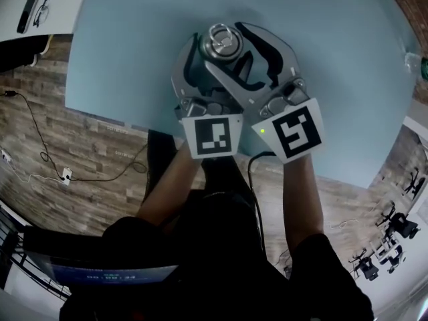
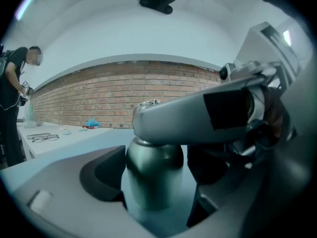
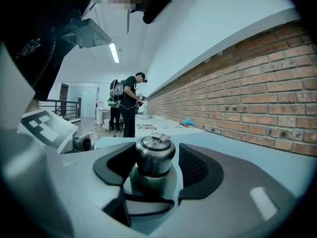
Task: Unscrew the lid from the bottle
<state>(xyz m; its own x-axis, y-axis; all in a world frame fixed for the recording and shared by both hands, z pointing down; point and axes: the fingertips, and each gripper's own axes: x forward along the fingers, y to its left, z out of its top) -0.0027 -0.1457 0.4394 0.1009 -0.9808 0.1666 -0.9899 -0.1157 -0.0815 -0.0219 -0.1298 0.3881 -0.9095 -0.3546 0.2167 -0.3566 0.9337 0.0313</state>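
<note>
Closest in and lowest: the left gripper (image 2: 157, 168), coming in almost level from the person's side, jaws set round the body of the bottle (image 2: 148, 192). There the near pad (image 2: 101, 175) against the metal, the other pad partly masked by the right gripper's jaw crossing overhead; probably a loose bracket rather than a firm clamp.

Just above, laid across it: the right gripper (image 3: 154, 166), also almost level, jaws spread wide with the lid (image 3: 155, 153) standing between them. One pad at the lid's side, the meshed pad (image 3: 195, 167) a sliver clear of it. Open round the lid, then, not yet biting.

Relation that matters: bottle upright on the pale blue table (image 1: 134, 52), long axis vertical, square across both sets of jaws. Lid dead ahead of the right gripper and centred in its gap; body dead ahead of the left. Right hand for the lid, left hand for bracing. Judged next: close both, then twist about that vertical axis.

Farther off, beyond the bottle: more table, then a brick wall (image 3: 247, 98).
</note>
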